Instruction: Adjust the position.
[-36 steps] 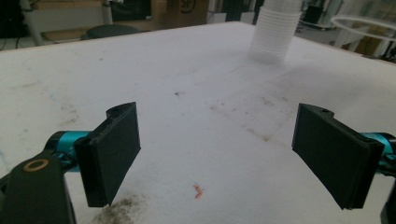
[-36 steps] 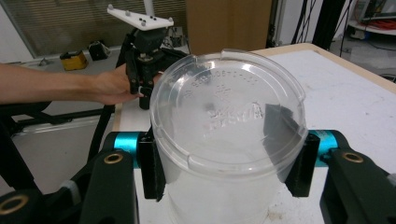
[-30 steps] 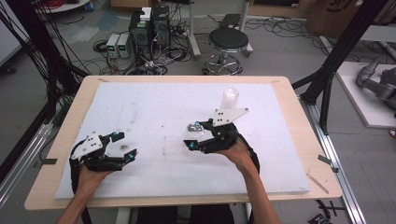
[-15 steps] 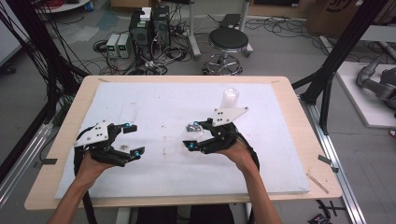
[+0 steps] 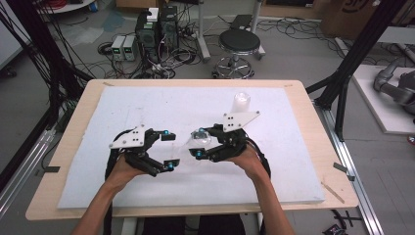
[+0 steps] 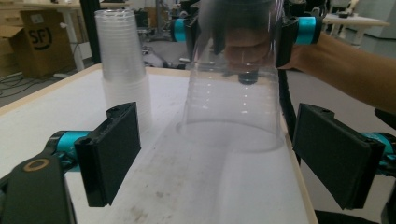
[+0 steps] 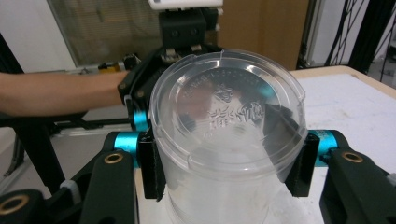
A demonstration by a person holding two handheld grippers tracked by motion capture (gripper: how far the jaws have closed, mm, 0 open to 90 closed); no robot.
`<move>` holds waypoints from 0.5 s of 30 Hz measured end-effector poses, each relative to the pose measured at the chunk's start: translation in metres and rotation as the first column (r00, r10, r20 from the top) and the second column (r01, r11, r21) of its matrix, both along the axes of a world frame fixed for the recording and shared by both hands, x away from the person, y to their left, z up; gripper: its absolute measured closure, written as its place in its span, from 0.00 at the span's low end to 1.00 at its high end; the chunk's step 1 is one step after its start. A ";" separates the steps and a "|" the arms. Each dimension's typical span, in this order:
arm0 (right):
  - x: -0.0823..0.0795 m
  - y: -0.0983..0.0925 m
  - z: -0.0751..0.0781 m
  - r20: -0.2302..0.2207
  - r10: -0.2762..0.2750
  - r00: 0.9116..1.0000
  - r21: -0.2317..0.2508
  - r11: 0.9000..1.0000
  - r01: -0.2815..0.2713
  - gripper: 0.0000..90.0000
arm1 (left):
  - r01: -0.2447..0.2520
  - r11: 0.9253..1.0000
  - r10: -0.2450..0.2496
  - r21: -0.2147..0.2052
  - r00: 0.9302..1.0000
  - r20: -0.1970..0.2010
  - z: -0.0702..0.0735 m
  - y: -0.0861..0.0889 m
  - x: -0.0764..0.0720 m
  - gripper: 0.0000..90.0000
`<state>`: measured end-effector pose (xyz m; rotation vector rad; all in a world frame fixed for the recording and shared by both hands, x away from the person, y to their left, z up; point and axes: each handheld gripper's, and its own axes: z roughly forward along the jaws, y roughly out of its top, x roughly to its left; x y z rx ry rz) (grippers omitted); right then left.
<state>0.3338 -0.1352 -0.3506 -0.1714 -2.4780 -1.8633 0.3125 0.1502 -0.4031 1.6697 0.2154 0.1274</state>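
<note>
Two grippers over the white mat [image 5: 161, 103], one in each of the person's hands. Landmark for all places: the clear plastic cup [image 5: 199, 139], upside down near the mat's middle.

Right gripper [image 5: 204, 145]: jaws pinched on the cup, one black pad on each side of its wall. In the right gripper view the cup [image 7: 227, 135] sits base toward the camera, embossed lettering readable on the round bottom, pads pressed on both flanks. Rim faces the mat; whether it rests on the surface or hangs just above cannot be told.

Left gripper [image 5: 168, 150]: just to the left of the cup, jaws spread, nothing between them. Its fingertips point toward the cup, apart from it. In the left gripper view the cup [image 6: 233, 88] stands straight ahead beyond the two open pads, wide mouth down, the right gripper [image 6: 243, 32] clamped near its top, the right hand behind it.

Stack of clear cups [image 5: 241, 102]: beyond the held cup and a little to its right, toward the far edge of the mat, upright and nested. In the left gripper view the stack [image 6: 123, 70] stands to the left of the held cup, well clear of it.

Wooden table edge [image 5: 313, 127] frames the mat on the cup's right. Round stool [image 5: 240, 41] on the floor beyond the table, far past the cup.
</note>
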 end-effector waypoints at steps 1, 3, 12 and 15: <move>0.000 0.000 0.000 0.000 0.000 1.000 0.000 1.000 0.000 0.50 | 0.000 1.000 0.000 0.000 1.000 0.000 0.000 0.000 0.000 0.17; 0.000 0.001 0.000 0.004 0.007 1.000 0.007 1.000 -0.007 0.50 | 0.011 1.000 -0.011 -0.007 1.000 0.000 -0.001 -0.007 0.001 0.17; -0.001 0.001 0.000 -0.011 0.044 0.999 0.059 0.997 -0.043 0.50 | 0.075 0.997 -0.075 -0.032 0.997 0.011 -0.002 -0.030 0.002 0.18; -0.001 0.002 0.000 -0.015 0.054 0.998 0.064 0.997 -0.052 0.50 | 0.086 0.996 -0.085 -0.036 0.996 0.026 -0.002 -0.033 0.002 0.22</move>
